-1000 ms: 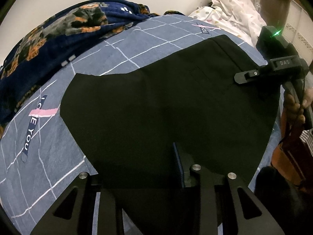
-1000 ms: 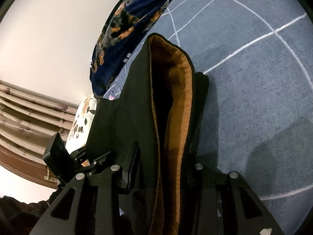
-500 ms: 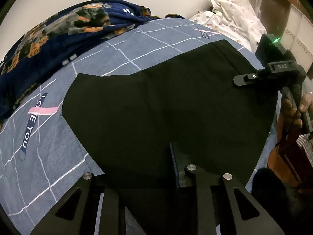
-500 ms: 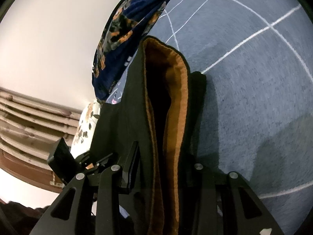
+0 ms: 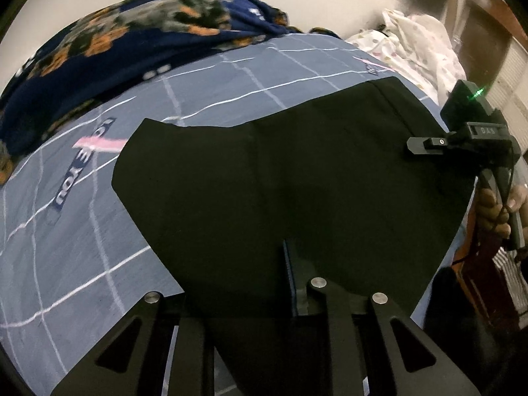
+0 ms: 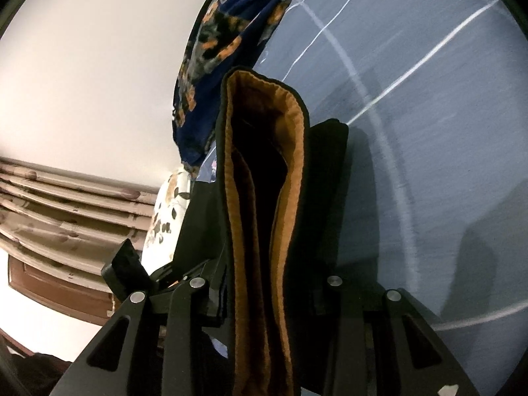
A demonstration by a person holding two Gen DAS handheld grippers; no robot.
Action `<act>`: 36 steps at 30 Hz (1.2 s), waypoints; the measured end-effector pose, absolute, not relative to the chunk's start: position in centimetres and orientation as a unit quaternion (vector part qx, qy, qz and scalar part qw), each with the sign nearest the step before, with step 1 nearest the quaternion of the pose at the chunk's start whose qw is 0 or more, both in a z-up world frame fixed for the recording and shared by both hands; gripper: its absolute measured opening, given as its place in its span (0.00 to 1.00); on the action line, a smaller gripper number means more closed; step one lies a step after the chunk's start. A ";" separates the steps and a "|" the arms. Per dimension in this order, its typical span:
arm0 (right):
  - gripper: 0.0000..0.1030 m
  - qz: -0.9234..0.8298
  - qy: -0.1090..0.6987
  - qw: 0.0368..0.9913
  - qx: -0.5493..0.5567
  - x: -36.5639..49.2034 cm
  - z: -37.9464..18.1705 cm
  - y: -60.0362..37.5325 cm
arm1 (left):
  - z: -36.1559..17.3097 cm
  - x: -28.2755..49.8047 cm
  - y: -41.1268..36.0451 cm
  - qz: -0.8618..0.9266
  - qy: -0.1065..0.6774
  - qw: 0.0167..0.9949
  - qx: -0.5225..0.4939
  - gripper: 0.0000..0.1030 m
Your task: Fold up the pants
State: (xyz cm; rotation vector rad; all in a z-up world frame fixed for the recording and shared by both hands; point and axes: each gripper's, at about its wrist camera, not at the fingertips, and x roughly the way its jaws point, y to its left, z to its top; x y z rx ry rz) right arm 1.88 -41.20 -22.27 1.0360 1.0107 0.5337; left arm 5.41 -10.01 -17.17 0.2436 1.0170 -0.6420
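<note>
Black pants (image 5: 280, 178) lie spread on a blue checked bed sheet (image 5: 82, 231). At the bottom of the left wrist view, my left gripper (image 5: 244, 290) has its jaws closing on the near edge of the pants, with black cloth filling the gap between the fingers. My right gripper (image 6: 267, 283) is shut on the bunched waistband (image 6: 290, 151), whose orange lining stands up between its fingers. That gripper (image 5: 425, 142) also shows in the left wrist view at the pants' right edge, held by a hand (image 5: 495, 211).
A dark blue floral blanket (image 5: 132, 39) is heaped along the far side of the bed. White spotted cloth (image 5: 419, 43) lies at the far right corner. A flowered pillow (image 6: 165, 217) and brown wooden slats (image 6: 66, 198) stand against the pale wall.
The left gripper's fingers have drawn closer together around the black cloth, and its view has shifted slightly. The right gripper has rolled a little, still holding the waistband.
</note>
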 end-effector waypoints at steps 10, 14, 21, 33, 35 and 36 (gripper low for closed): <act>0.32 0.276 0.457 0.685 0.497 4.4 -23.2 -34.5 | -17.1 5.4 -3.0 -0.247 0.478 0.839 0.082 0.19; 0.32 0.290 0.462 0.670 0.504 5.1 -23.7 -31.4 | -17.0 5.5 0.3 -0.222 0.478 0.847 0.066 0.19; 0.32 0.309 0.484 0.659 0.486 6.3 -23.9 -26.6 | -17.5 4.8 5.1 -0.192 0.480 0.855 0.048 0.19; 0.26 0.289 0.515 0.719 0.367 6.3 -22.8 -25.1 | -18.5 4.9 6.6 -0.200 0.478 0.855 0.026 0.32; 0.25 0.294 0.506 0.734 0.345 6.1 -22.5 -24.9 | -18.6 5.0 7.0 -0.202 0.481 0.853 0.015 0.36; 0.25 0.295 0.503 0.737 0.342 6.4 -22.5 -24.8 | -18.6 5.1 7.1 -0.202 0.481 0.853 0.013 0.37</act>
